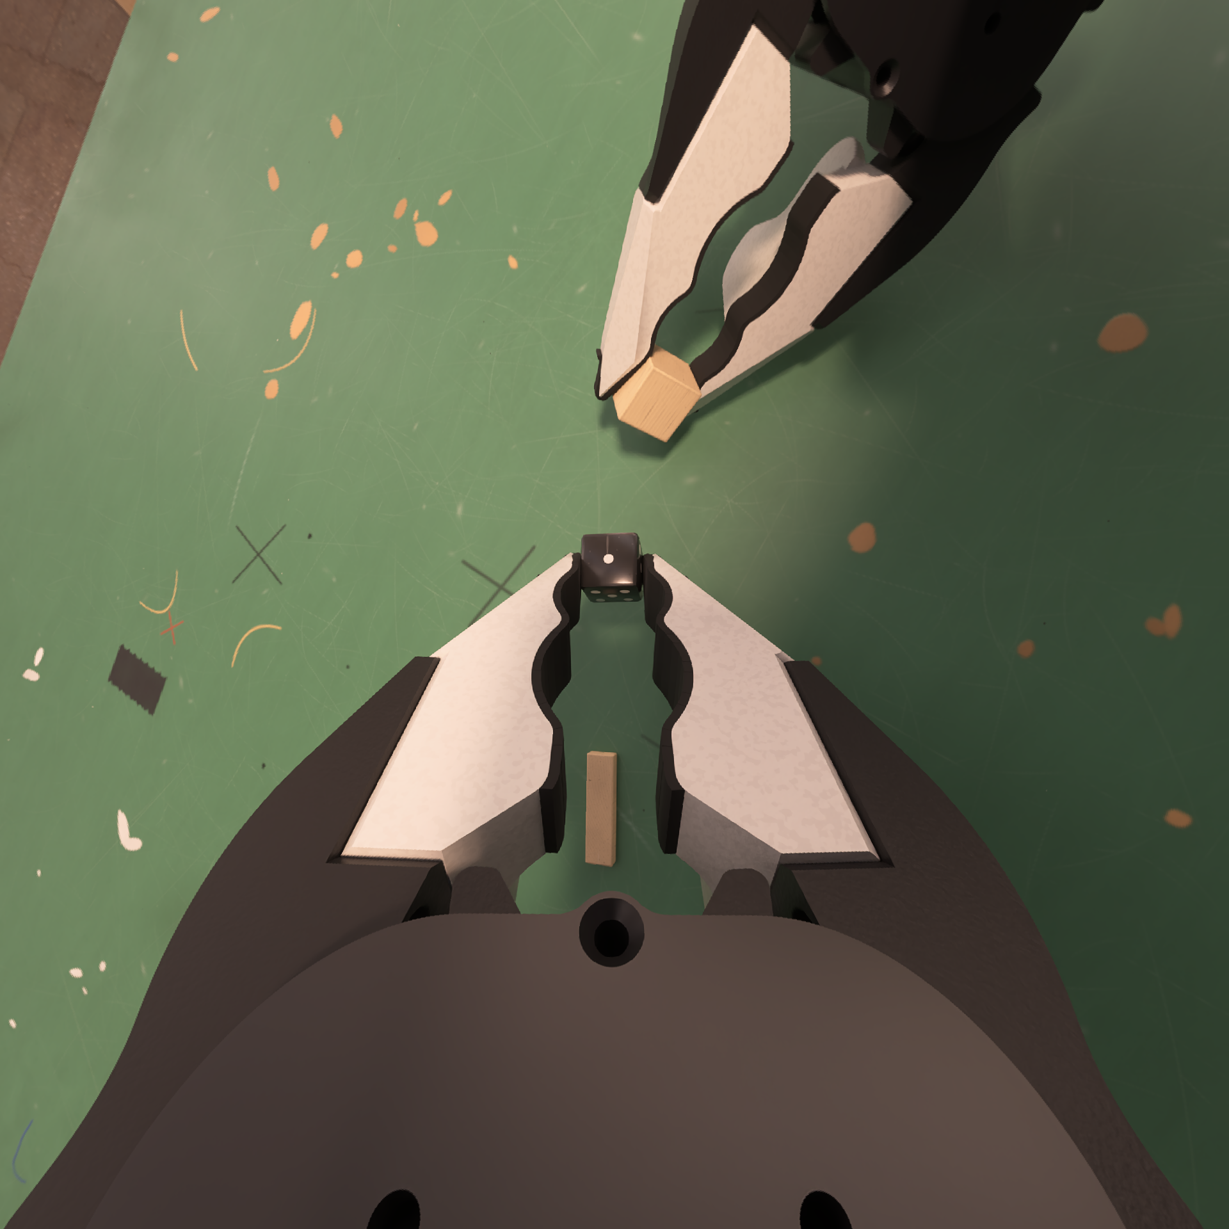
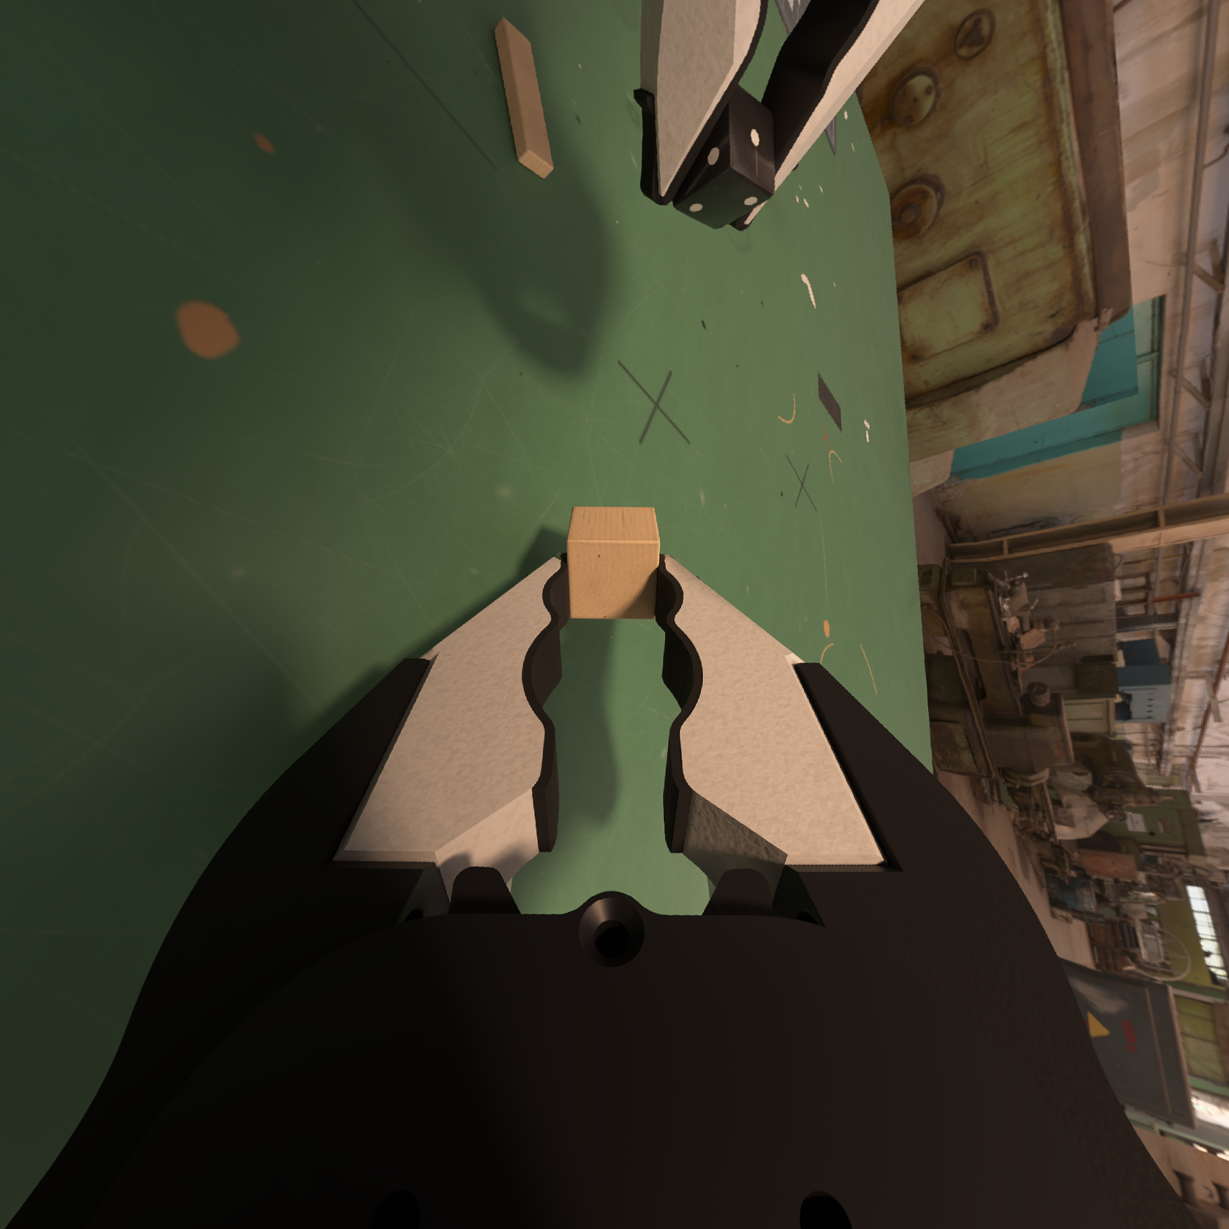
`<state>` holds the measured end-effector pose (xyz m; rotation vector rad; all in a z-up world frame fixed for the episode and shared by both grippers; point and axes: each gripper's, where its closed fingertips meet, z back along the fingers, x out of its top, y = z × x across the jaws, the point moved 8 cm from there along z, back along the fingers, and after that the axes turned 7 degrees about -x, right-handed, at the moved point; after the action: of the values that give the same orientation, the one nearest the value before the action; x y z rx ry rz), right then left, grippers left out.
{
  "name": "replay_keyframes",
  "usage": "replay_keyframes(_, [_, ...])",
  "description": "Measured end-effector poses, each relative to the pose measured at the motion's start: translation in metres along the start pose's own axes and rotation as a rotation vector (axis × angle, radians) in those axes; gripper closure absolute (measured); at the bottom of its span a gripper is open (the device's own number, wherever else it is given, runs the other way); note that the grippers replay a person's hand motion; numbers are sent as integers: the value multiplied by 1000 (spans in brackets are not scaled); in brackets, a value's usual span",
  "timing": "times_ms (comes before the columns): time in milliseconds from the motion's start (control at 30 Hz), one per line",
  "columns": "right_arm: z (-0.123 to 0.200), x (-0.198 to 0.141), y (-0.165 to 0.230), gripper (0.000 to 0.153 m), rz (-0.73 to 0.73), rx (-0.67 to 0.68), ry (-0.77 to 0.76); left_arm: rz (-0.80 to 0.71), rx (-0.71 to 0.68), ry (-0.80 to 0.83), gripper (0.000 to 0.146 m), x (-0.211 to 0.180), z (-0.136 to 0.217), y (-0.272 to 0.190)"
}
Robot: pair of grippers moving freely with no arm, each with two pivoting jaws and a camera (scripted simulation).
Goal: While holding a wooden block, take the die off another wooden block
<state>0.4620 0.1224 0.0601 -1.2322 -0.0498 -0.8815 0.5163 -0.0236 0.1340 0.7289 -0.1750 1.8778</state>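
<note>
My left gripper (image 1: 610,565) is shut on a black die with white pips (image 1: 610,566) and holds it above the green table. The die and the left gripper (image 2: 721,166) also show at the top of the right wrist view. My right gripper (image 2: 612,565) is shut on a pale wooden cube (image 2: 612,565), held off the table. The same cube (image 1: 657,394) shows between the right gripper's tips (image 1: 655,386) in the left wrist view. A long flat wooden block (image 1: 600,808) lies on the table below my left gripper; it also shows in the right wrist view (image 2: 523,96).
The green table (image 1: 399,432) bears paint spots, scratches and X marks. A small dark patch (image 1: 137,678) lies at the left. The table's edge runs along the right of the right wrist view (image 2: 908,532), with workshop machinery beyond. A brown floor strip (image 1: 46,133) is at the upper left.
</note>
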Motion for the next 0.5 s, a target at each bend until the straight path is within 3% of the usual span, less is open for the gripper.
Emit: replay_keyframes(500, [-4,-1,-1,128,-20,1,-15,18,6,-8,128,3,-2,1])
